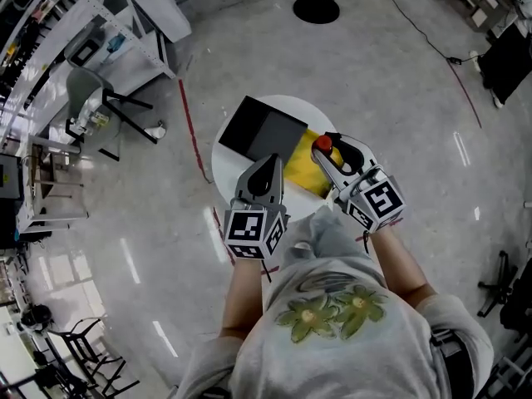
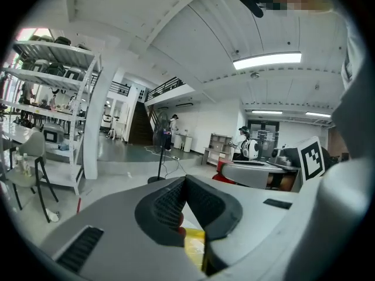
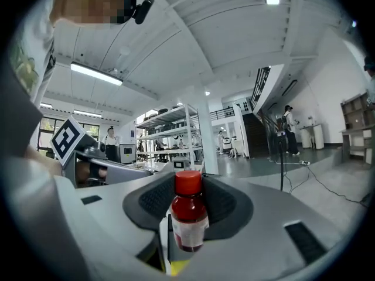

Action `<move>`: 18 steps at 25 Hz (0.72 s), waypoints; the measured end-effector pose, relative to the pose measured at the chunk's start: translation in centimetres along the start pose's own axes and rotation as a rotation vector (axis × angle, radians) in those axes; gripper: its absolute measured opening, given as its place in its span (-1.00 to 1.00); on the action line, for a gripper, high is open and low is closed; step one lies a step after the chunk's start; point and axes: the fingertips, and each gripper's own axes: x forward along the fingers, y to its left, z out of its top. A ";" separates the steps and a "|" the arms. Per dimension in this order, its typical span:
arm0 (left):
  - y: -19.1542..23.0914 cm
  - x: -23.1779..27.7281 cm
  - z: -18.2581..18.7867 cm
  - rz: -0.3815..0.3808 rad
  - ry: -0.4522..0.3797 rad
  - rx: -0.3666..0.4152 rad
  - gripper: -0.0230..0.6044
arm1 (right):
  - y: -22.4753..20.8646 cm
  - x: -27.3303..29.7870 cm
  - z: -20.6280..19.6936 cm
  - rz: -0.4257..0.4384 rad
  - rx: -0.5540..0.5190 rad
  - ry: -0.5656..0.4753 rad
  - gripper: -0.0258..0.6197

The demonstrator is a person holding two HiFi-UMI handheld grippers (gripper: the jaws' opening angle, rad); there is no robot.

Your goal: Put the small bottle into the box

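The small bottle (image 3: 188,218) has a red cap (image 1: 322,144), dark red contents and a pale label. It stands upright between the pads of my right gripper (image 3: 188,185), which is shut on it. In the head view the right gripper (image 1: 329,151) holds it over the right side of the round white table (image 1: 223,163), above a yellow sheet (image 1: 301,169). The black box (image 1: 262,130) lies flat on the table, left of and beyond the bottle. My left gripper (image 1: 268,168) hovers over the table's near edge; its jaws (image 2: 186,181) meet at the tips with nothing between them.
A grey chair (image 1: 93,90) and white shelving (image 1: 50,23) stand to the left. A black round stand base (image 1: 316,8) sits beyond the table, with a cable trailing right. A red tape line (image 1: 191,131) runs along the floor left of the table.
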 end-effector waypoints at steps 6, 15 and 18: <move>1.5 1.2 -1.0 0.037 0.020 -0.018 -0.93 | -0.7 1.5 -2.3 0.053 0.009 0.035 -0.46; 2.5 1.6 -3.0 0.058 0.051 -0.053 -0.93 | -1.3 3.2 -6.7 0.070 0.016 0.110 -0.46; 2.8 1.7 -3.7 0.058 0.072 -0.057 -0.93 | -1.4 3.7 -8.0 0.074 0.030 0.133 -0.46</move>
